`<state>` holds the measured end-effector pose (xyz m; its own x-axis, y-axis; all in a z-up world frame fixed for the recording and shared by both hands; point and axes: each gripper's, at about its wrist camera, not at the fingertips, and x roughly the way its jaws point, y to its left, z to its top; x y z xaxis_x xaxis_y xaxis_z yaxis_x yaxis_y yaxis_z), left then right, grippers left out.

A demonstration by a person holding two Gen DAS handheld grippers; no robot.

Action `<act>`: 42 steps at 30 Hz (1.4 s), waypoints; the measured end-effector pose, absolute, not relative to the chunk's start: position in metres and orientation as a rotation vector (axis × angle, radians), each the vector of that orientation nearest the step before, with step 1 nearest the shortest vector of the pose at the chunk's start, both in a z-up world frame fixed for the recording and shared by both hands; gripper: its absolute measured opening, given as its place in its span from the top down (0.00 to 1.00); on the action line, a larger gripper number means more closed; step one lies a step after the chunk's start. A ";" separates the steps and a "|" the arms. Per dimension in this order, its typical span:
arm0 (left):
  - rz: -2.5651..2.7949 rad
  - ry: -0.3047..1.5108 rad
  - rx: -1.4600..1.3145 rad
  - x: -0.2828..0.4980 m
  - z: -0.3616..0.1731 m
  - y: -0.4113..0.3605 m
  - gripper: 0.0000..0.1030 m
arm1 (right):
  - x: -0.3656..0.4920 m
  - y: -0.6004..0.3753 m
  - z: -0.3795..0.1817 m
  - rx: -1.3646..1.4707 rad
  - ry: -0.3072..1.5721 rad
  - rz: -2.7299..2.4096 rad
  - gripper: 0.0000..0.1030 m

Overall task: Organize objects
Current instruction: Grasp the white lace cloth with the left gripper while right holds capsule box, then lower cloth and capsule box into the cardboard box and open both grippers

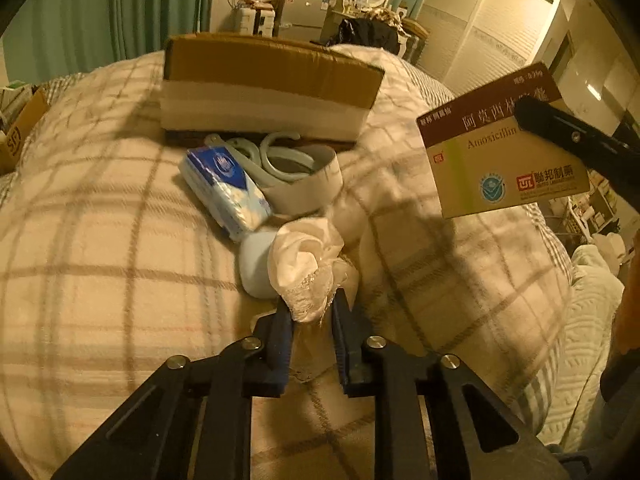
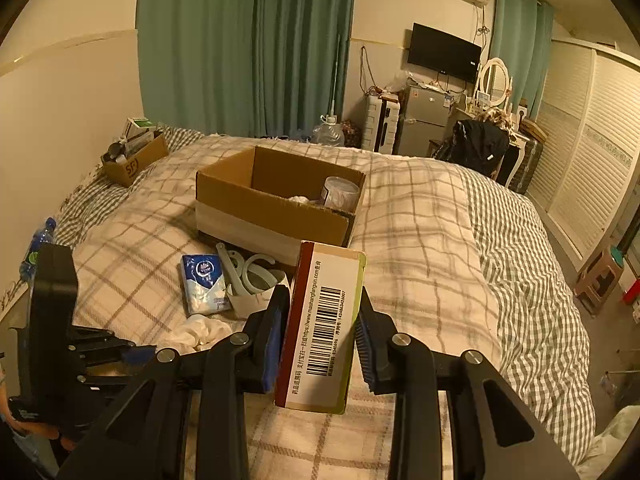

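My left gripper (image 1: pixel 312 304) is shut on a white lace cloth (image 1: pixel 306 258) lying on the plaid bed. My right gripper (image 2: pixel 323 300) is shut on an amoxicillin medicine box (image 2: pixel 322 328) and holds it above the bed; the box also shows at the right of the left wrist view (image 1: pixel 502 152). An open cardboard box (image 2: pixel 276 204) stands on the bed beyond, with a white jar (image 2: pixel 340 192) inside. In front of it lie a blue tissue pack (image 1: pixel 226 188), a pale blue plastic hanger (image 1: pixel 276 156) in a white paper band, and a pale blue rounded object (image 1: pixel 256 266) half under the cloth.
A smaller cardboard box (image 2: pixel 134 158) with items sits at the far left of the bed by the wall. A water bottle (image 2: pixel 38 246) lies at the left edge. Green curtains, fridge, dresser and wardrobe stand beyond the bed.
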<state>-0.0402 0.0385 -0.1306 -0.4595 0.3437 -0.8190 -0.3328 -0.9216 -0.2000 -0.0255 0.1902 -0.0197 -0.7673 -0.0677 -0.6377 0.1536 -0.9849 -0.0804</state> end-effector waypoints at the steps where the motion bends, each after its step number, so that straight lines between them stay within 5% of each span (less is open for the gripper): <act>1: 2.401 -0.017 -1.333 -0.041 -0.126 0.036 0.84 | -0.025 0.190 -0.018 1.008 0.195 -2.844 0.70; 24: 2.643 0.125 -0.841 -0.149 0.038 0.039 0.84 | -0.116 0.174 0.100 0.604 0.270 -2.919 0.70; 31: 2.715 0.146 -0.813 -0.203 0.037 0.052 0.84 | -0.190 0.163 0.107 0.637 0.179 -2.913 0.70; 42: 2.695 0.102 -1.000 -0.271 -0.030 0.045 0.84 | -0.274 0.166 0.024 0.897 0.038 -2.834 0.70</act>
